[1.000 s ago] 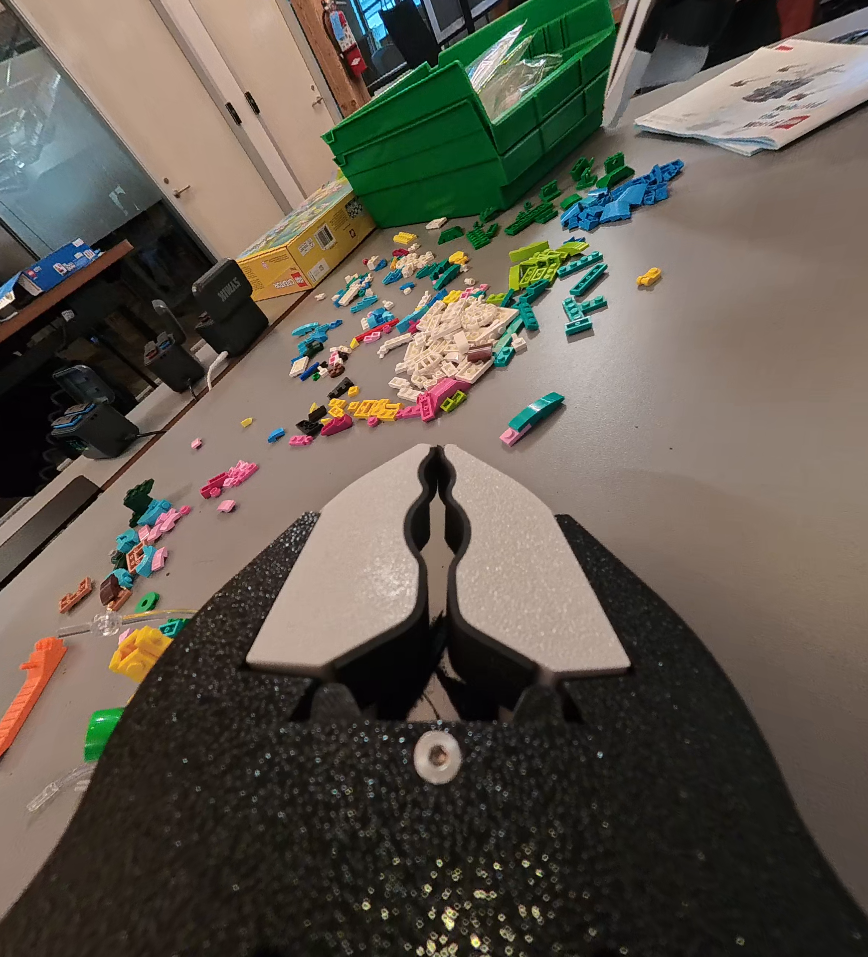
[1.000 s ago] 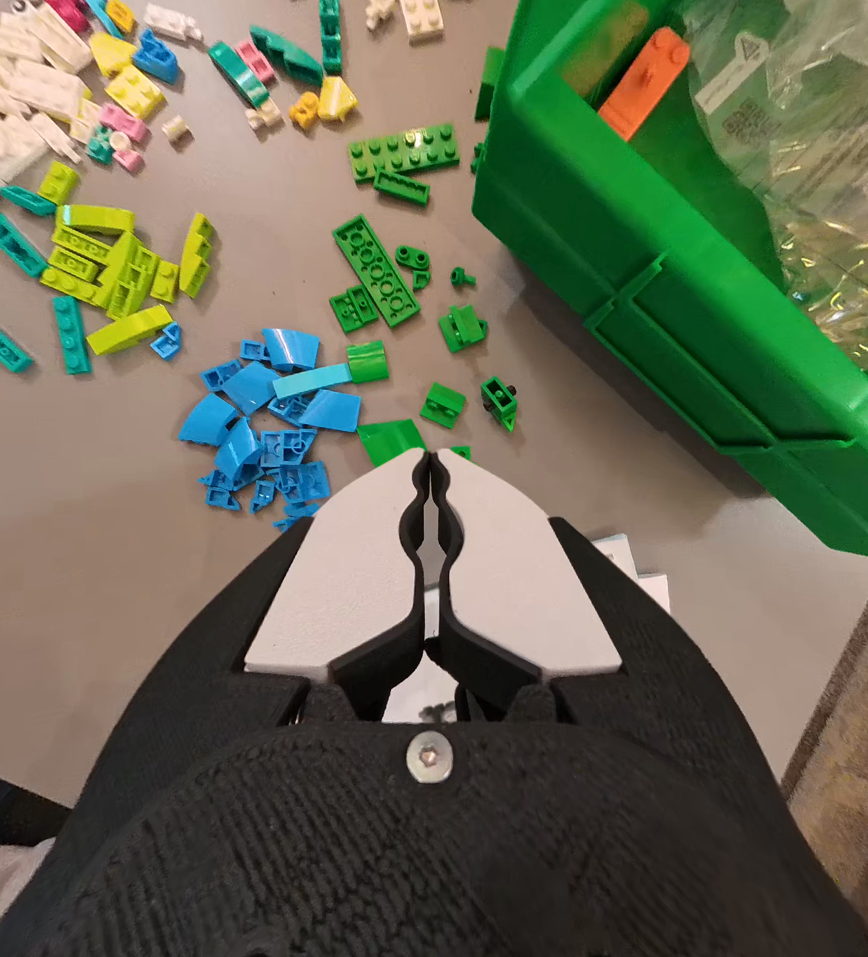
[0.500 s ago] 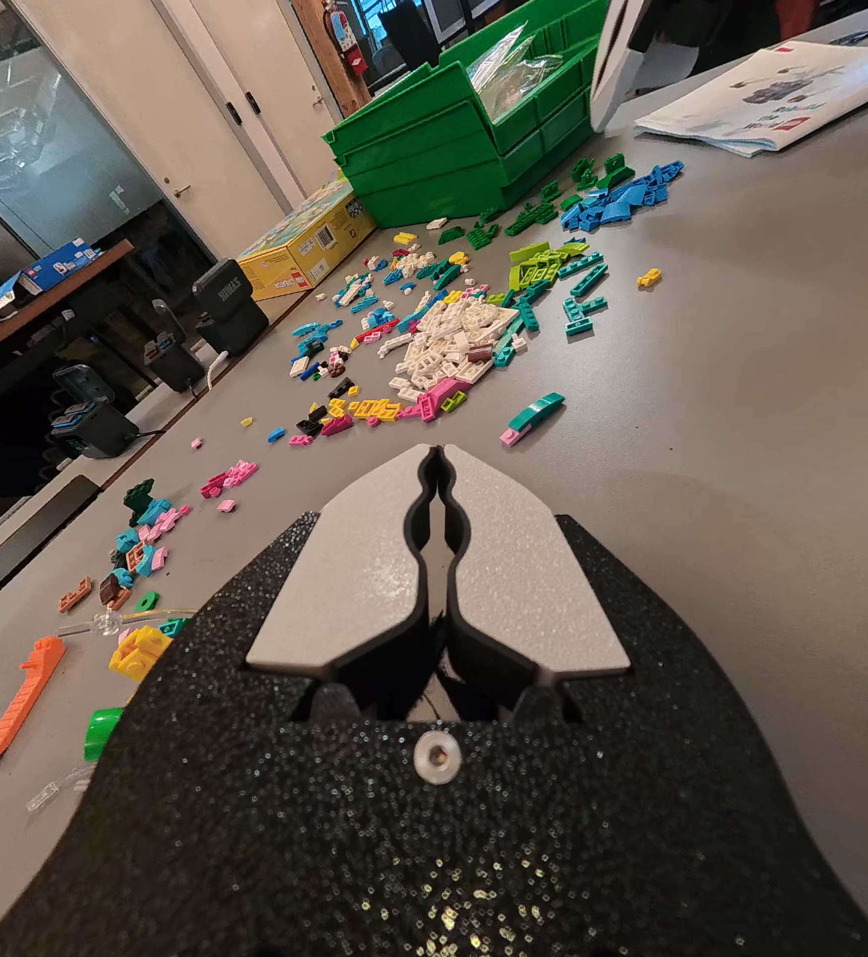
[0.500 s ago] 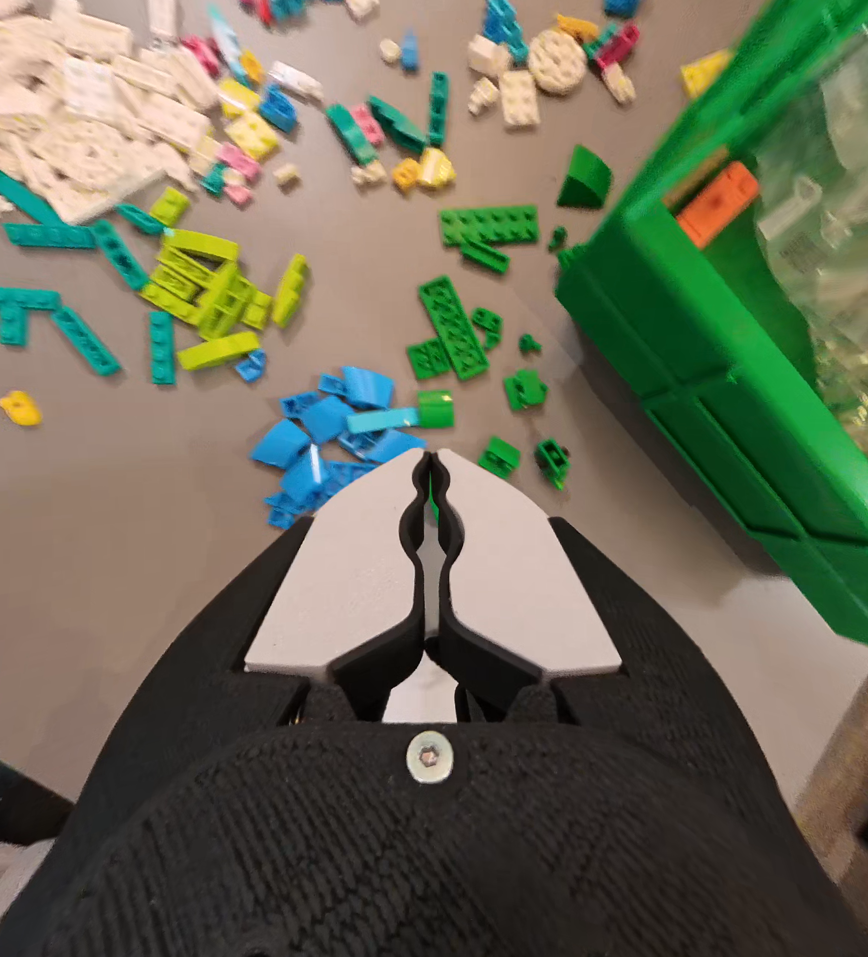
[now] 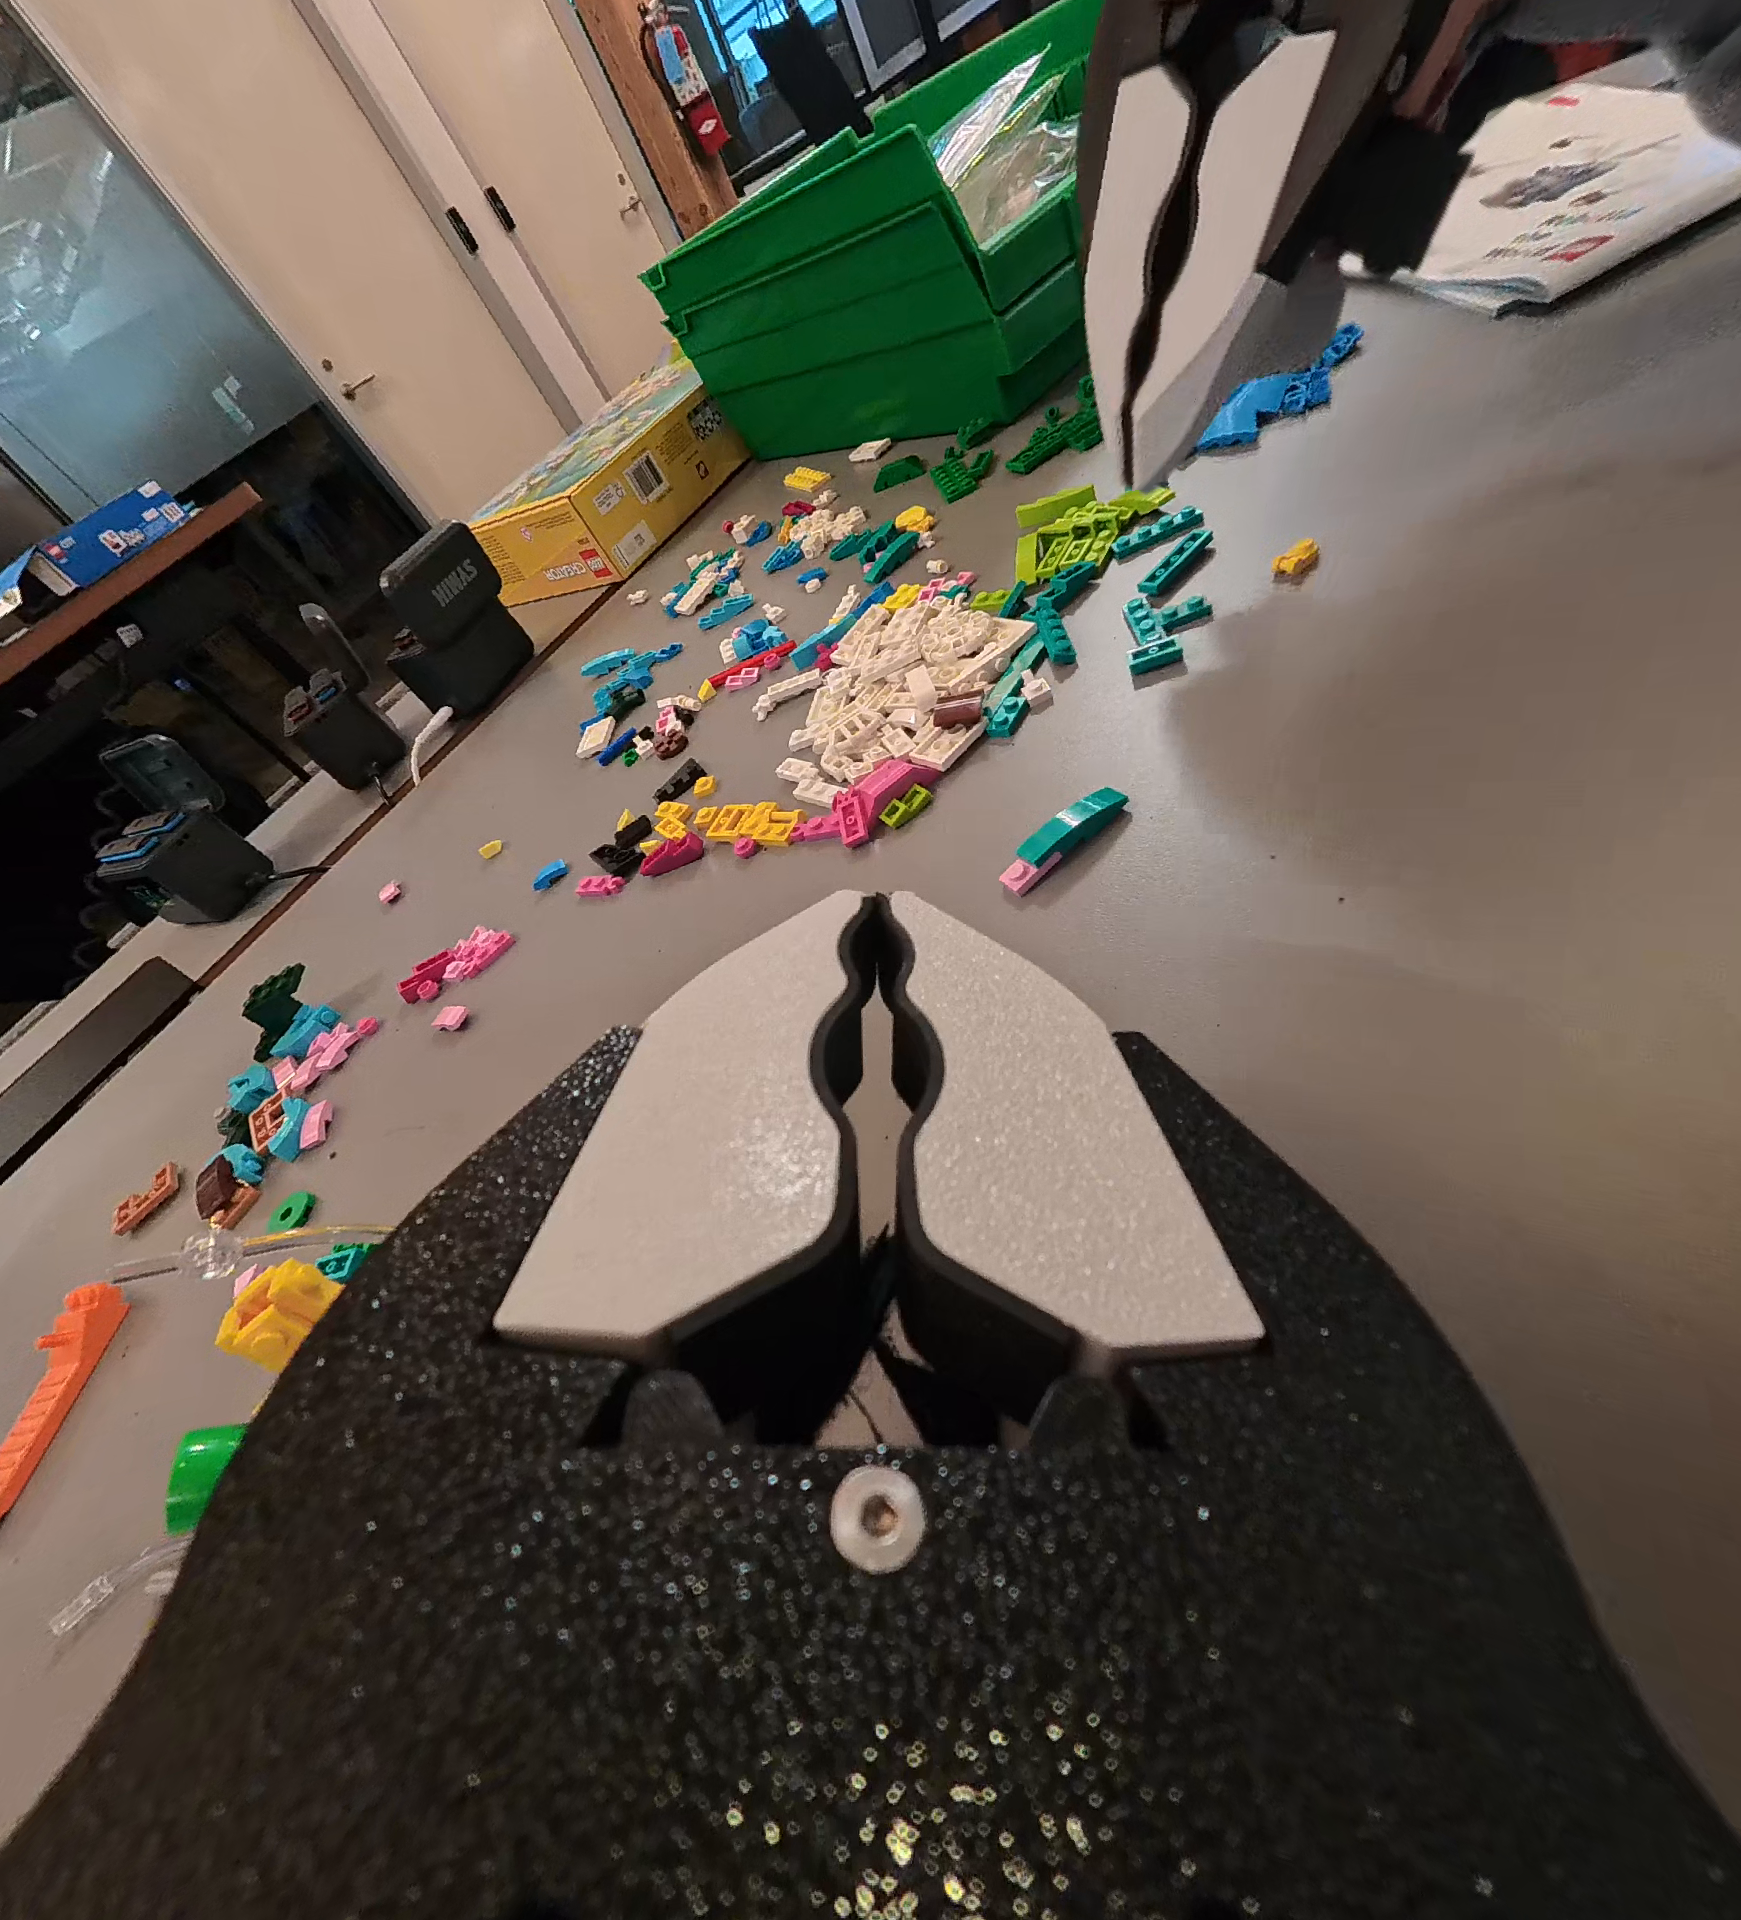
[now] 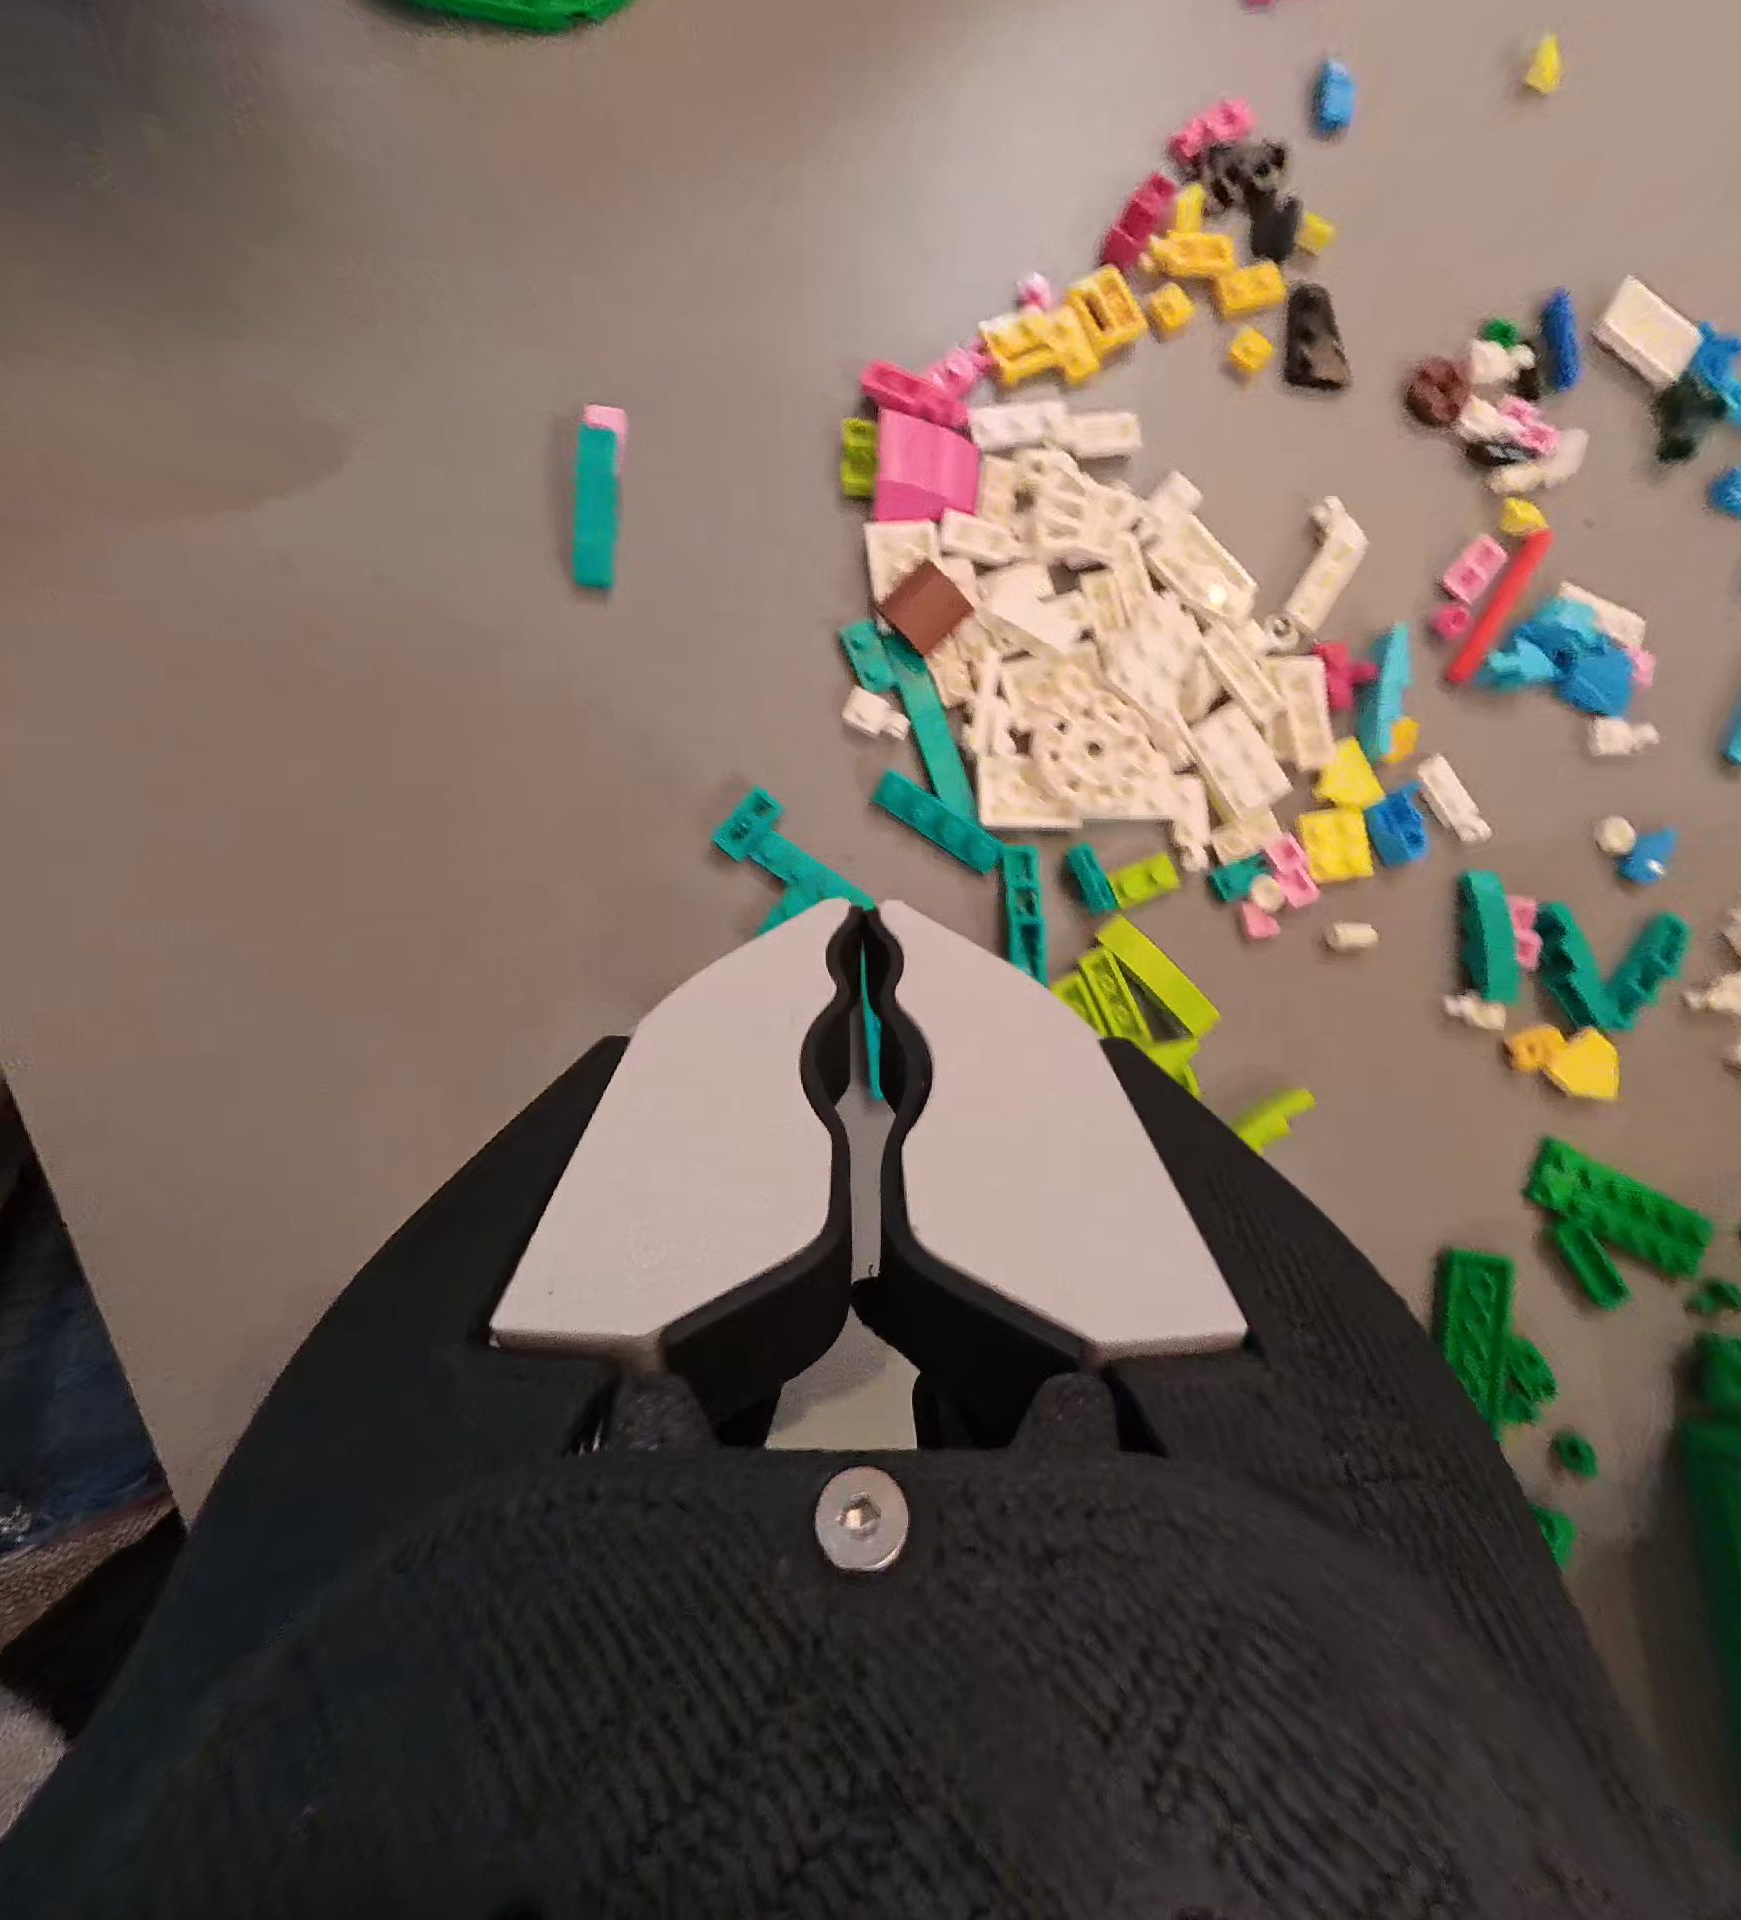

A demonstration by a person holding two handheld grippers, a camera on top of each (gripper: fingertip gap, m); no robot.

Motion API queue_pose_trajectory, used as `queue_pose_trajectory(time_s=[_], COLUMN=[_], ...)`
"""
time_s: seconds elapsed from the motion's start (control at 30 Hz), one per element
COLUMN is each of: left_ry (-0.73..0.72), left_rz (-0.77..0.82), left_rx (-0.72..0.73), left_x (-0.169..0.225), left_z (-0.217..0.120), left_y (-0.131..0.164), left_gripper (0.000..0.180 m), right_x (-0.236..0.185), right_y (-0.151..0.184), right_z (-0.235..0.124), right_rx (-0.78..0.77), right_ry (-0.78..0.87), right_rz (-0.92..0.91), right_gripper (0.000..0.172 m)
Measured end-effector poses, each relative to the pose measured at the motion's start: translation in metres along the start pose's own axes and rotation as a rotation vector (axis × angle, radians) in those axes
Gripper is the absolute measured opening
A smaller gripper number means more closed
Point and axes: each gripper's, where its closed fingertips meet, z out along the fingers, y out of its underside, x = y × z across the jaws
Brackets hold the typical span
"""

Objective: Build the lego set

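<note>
Holding: my left gripper (image 5: 878, 906) low in frame, fingertips together, bare.
Ahead: teal-and-pink piece (image 5: 1063, 837) right of centre on the grey table (image 5: 1468, 935).
Farther: white brick pile (image 5: 907, 696) mid-frame.
Right gripper (image 5: 1141, 473): upper right, fingertips together above lime bricks (image 5: 1084, 530).
Back: green bins (image 5: 845, 322).

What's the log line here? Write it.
left gripper shut, above grey table | right gripper shut, above teal bricks beside white brick pile

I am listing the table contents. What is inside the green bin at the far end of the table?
The green bin holds clear plastic bags. Its walls hide whatever lies under them.
</note>
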Motion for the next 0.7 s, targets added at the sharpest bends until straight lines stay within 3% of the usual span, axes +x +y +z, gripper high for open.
queue_pose_trajectory(time_s=[0.17,0.43,0.6,0.7], left_ry=[0.001,0.002,0.002,0.002], left_rz=[-0.001,-0.002,0.002,0.002], left_rx=[0.001,0.002,-0.001,-0.001], left_x=[0.000,0.000,0.000,0.000], left_z=[0.000,0.000,0.001,0.001], left_y=[0.000,0.000,0.000,0.000], left_gripper=[0.000,0.000,0.000,0.000], right_x=[-0.012,-0.032,-0.044,-0.048], right_y=[-0.018,-0.030,-0.063,-0.068], right_z=[0.016,0.029,0.041,0.056], right_rx=[0.059,0.095,0.258,0.246], right_ry=[-0.016,-0.078,-0.118,-0.117], right_rz=[-0.054,-0.079,0.011,0.107], right_gripper=[0.000,0.014,0.027,0.027])
